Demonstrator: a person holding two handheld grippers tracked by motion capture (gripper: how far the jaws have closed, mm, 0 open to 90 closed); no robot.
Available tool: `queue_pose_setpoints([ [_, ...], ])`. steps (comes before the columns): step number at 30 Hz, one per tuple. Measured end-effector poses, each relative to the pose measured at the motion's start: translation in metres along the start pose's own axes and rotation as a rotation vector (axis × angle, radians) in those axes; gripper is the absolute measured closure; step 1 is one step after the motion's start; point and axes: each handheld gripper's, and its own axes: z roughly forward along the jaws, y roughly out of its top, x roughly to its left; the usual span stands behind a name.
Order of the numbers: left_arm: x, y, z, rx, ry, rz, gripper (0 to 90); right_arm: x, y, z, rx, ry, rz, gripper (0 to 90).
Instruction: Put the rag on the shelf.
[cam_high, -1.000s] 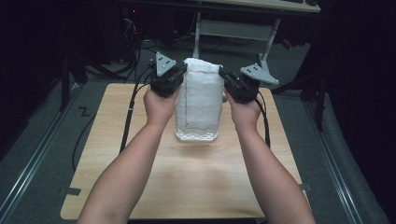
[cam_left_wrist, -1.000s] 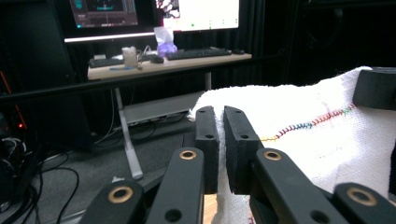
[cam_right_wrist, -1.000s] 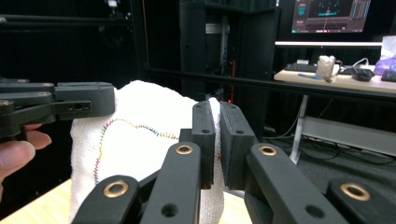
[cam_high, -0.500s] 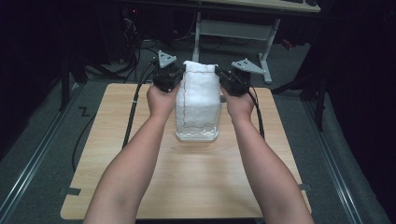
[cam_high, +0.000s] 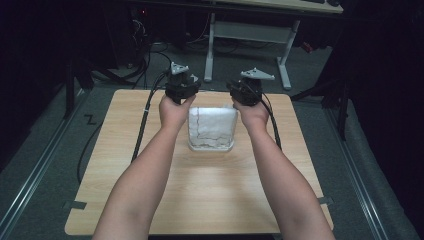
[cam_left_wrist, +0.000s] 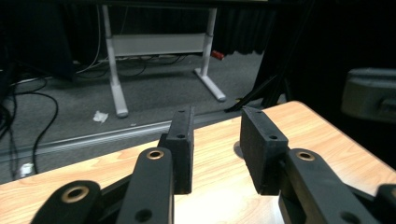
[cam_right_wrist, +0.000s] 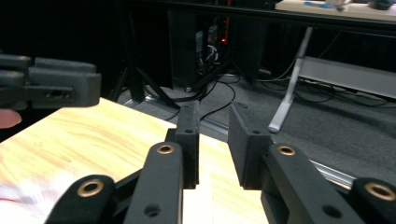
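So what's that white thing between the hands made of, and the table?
The white thing looks like soft cloth, matte, with a thin dark stitch-like line wandering across it; it seems to sit in a clear, glossy container, probably plastic, though that's hard to tell. The table looks like light wood or a wood-print board: pale grain streaks, smooth flat top.

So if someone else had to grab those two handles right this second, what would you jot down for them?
Left gripper: open, holding nothing, above the table's far edge.
Right gripper: open, holding nothing, beside the left one.
White cloth: a bunched pile in a clear container at mid-table, just in front of both grippers, touched by neither.
Done: cloth sits inside the container.
Left: cannot tell; probably check whether the cloth needs pressing down further.
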Motion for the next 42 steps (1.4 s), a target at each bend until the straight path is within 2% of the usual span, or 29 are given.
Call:
queue_pose_setpoints([
  [1, -0.001, 0.000, -0.001, -0.010, 0.005, 0.019, 65.1, 0.001, 0.000, 0.000, 0.002, -0.001, -0.007, 73.4],
  [9, -0.008, -0.001, -0.014, -0.021, -0.004, 0.037, 63.5, 0.008, -0.002, -0.008, 0.000, 0.004, -0.026, 69.4],
  [12, -0.014, -0.001, -0.029, -0.053, 0.013, 0.083, 58.8, 0.010, -0.004, -0.015, 0.020, 0.013, -0.033, 64.5],
  [17, -0.017, -0.003, -0.044, -0.060, 0.013, 0.112, 57.7, 0.016, -0.007, -0.026, 0.009, 0.011, -0.057, 61.6],
  [20, -0.018, -0.005, -0.053, -0.054, -0.002, 0.100, 57.3, 0.020, -0.010, -0.035, 0.007, 0.013, -0.062, 59.5],
  [24, -0.022, -0.009, -0.066, -0.047, -0.008, 0.115, 57.1, 0.023, -0.011, -0.049, -0.013, 0.018, -0.066, 58.9],
  [25, -0.023, -0.012, -0.072, -0.045, -0.015, 0.117, 57.1, 0.025, -0.011, -0.056, -0.022, 0.017, -0.076, 58.5],
  [30, -0.025, -0.021, -0.083, -0.048, -0.025, 0.107, 56.7, 0.029, -0.015, -0.072, -0.034, 0.017, -0.099, 57.2],
  [32, -0.027, -0.026, -0.089, -0.055, -0.023, 0.117, 56.0, 0.032, -0.020, -0.084, -0.038, 0.008, -0.121, 56.7],
  [34, -0.028, -0.030, -0.094, -0.056, -0.025, 0.119, 55.8, 0.033, -0.024, -0.090, -0.039, 0.012, -0.122, 56.4],
  [42, -0.032, -0.052, -0.116, -0.068, -0.041, 0.129, 54.6, 0.036, -0.044, -0.108, -0.030, 0.007, -0.139, 55.4],
])
